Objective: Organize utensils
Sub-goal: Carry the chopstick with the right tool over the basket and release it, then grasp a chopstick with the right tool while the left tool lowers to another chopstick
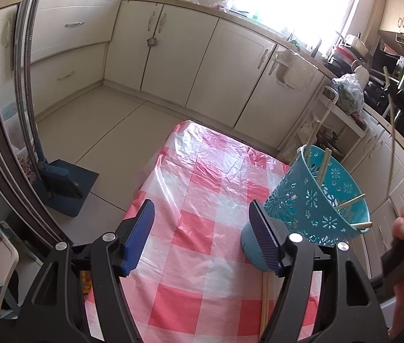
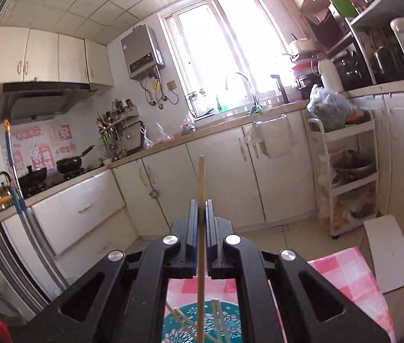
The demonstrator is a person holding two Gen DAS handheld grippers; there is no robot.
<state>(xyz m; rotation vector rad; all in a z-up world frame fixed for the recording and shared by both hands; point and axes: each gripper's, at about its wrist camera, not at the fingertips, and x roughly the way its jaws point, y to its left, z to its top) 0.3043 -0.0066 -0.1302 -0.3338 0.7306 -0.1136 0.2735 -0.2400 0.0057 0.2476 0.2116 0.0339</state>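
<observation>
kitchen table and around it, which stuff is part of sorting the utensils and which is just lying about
Job: turquoise basket, chopstick pinched in right gripper, spare chopstick on table, left gripper.

Lying about: dustpan, frying pan, kettle, trolley.

window (image 2: 216, 48) | water heater (image 2: 141, 53) | black pan (image 2: 70, 164) | kettle (image 2: 1, 191) | dustpan (image 1: 64, 183)

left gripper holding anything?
No: the left gripper stands open over the checked tablecloth, nothing between its pads, with the teal basket just beside its right finger.
</observation>
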